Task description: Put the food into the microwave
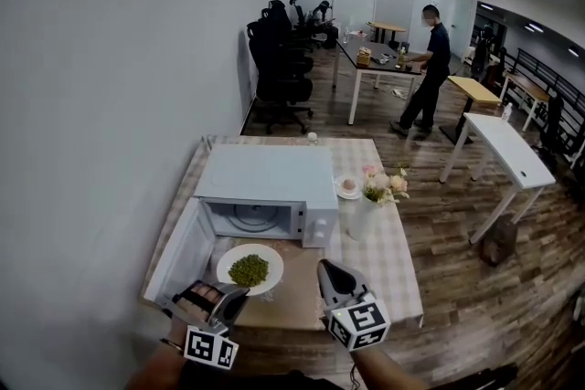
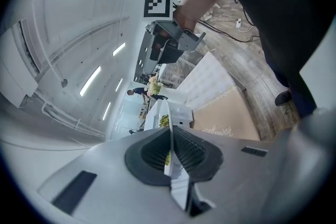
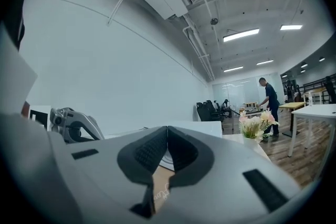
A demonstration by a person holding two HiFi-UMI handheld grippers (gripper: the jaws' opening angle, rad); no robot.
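The left claw (image 1: pixel 228 295) clamped the plate (image 1: pixel 271 258) by its near rim, the right claw (image 1: pixel 331 273) clenched empty, so a one-sided hold might spill the food (image 1: pixel 248 269).

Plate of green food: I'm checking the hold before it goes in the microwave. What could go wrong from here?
The left gripper pinches the plate only at one edge of its rim, so it may tilt and spill the green food. The open door stands close on the left; plate or gripper could knock it on the way into the microwave. The right gripper is shut and empty, so it gives no support.
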